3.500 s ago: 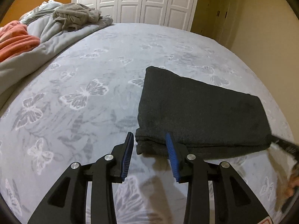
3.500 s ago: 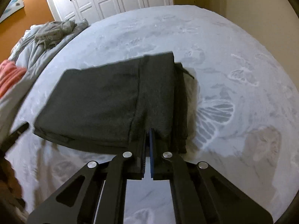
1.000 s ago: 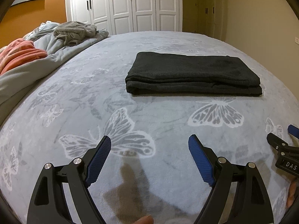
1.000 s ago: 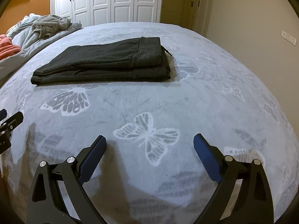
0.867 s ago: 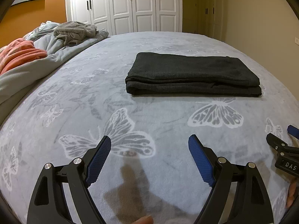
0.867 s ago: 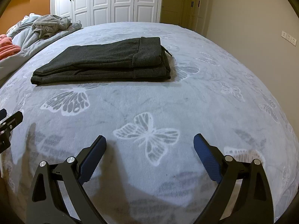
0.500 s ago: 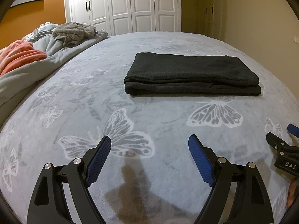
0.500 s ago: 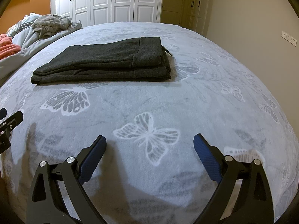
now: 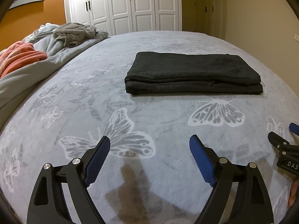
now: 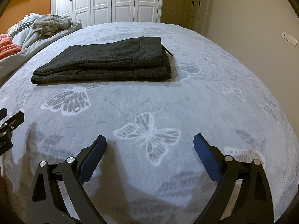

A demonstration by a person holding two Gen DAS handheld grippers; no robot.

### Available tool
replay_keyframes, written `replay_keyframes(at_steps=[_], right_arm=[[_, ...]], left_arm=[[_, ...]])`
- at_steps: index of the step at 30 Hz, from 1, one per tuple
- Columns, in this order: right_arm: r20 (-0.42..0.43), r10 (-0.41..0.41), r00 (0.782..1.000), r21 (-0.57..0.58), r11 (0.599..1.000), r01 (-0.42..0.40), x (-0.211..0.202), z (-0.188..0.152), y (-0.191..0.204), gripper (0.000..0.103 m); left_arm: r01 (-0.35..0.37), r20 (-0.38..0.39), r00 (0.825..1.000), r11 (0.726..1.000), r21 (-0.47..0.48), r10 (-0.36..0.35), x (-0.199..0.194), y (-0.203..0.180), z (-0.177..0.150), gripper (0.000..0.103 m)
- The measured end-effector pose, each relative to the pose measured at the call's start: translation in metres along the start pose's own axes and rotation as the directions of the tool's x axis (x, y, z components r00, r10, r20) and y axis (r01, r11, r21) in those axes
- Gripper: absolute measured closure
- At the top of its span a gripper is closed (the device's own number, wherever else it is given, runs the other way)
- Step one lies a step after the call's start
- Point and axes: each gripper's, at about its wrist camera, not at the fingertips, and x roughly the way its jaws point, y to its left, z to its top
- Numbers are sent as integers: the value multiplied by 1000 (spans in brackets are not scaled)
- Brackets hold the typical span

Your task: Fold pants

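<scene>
Pants (image 9: 192, 72) lie folded on the bed (image 9: 78, 97) — done, I judge; both my grippers, left (image 9: 149, 145) and right (image 10: 149, 143), gape wide, empty.

Folded pants (image 9: 192, 72) lie on the bed (image 9: 149, 115); a bedding heap (image 9: 37, 56) lies left, wardrobe doors (image 9: 130, 7) behind.

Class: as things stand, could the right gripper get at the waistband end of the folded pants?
Probably yes: the right gripper is open, and only bare blanket lies between it and the pants.
</scene>
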Motion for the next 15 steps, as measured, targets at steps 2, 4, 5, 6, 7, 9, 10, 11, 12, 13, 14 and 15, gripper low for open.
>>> replay_keyframes(at_steps=[2, 4, 5, 6, 7, 9, 10, 11, 12, 13, 14, 15], right_arm=[[0, 0, 1000, -1, 1000, 0, 0, 0, 0, 11], [0, 0, 1000, 0, 1000, 0, 0, 0, 0, 11], [0, 0, 1000, 0, 1000, 0, 0, 0, 0, 11], [0, 0, 1000, 0, 1000, 0, 0, 0, 0, 11], [0, 0, 1000, 0, 1000, 0, 0, 0, 0, 11], [-1, 0, 1000, 0, 1000, 0, 0, 0, 0, 11], [0, 0, 1000, -1, 1000, 0, 0, 0, 0, 11], [0, 0, 1000, -1, 1000, 0, 0, 0, 0, 11], [0, 0, 1000, -1, 1000, 0, 0, 0, 0, 11], [0, 1, 1000, 0, 1000, -1, 0, 0, 0, 11], [-1, 2, 1000, 1, 1000, -2, 0, 0, 0, 11], [-1, 2, 1000, 1, 1000, -2, 0, 0, 0, 11]], left_arm=[[3, -4, 1000, 1000, -4, -3, 0, 0, 0, 18], [2, -3, 1000, 1000, -4, -2, 0, 0, 0, 17], [-1, 0, 1000, 1000, -3, 1, 0, 0, 0, 18], [-4, 2, 1000, 1000, -2, 4, 0, 0, 0, 17], [-12, 9, 1000, 1000, 0, 12, -1, 0, 0, 17], [-45, 15, 999, 999, -8, 45, -2, 1, -1, 16], [-58, 16, 998, 998, -15, 58, -2, 2, -2, 13], [-65, 11, 998, 998, -21, 65, -1, 3, -2, 11], [-66, 6, 998, 998, -23, 67, 0, 3, -2, 11], [-63, -1, 998, 998, -24, 63, 1, 4, -1, 11], [-60, -3, 998, 998, -26, 60, 2, 5, -1, 11], [-58, -3, 998, 998, -28, 58, 2, 5, -1, 11]])
